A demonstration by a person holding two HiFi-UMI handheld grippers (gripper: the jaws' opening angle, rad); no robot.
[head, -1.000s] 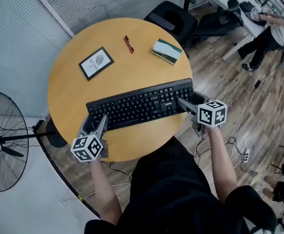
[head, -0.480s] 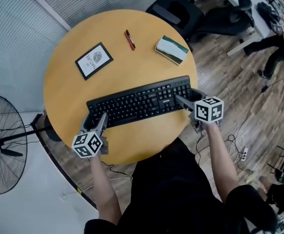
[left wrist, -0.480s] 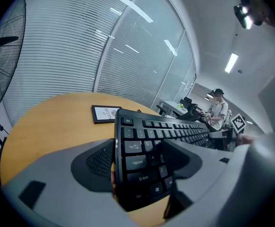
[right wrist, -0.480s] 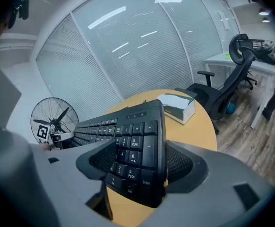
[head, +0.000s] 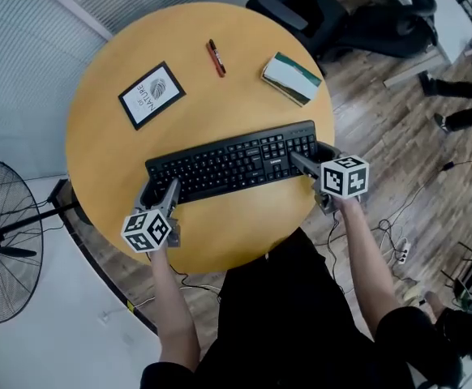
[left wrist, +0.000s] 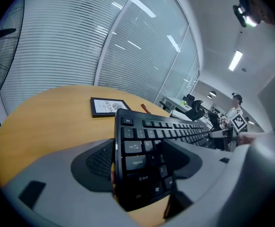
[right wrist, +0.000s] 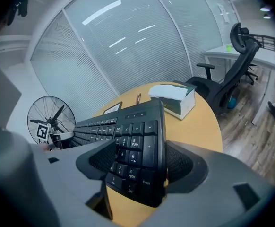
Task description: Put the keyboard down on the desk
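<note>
Black plastic keyboard point(head: 232, 162), long and flat with rows of square keys, clamped at both short ends: left end in the left hand-held gripper point(head: 160, 193), between dimpled dark pads point(left wrist: 97, 161), right end in the right hand-held gripper point(head: 307, 160). Spanning between them over a round, smooth wooden counter point(head: 106, 148), contact with its top unclear. Beyond the left one a black-framed card point(head: 151, 96); beyond the right a thick book point(head: 291, 78).

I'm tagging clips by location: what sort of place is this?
Most likely an office: a black swivel chair, glass partitions with blinds, and a keyboard at a round table.
</note>
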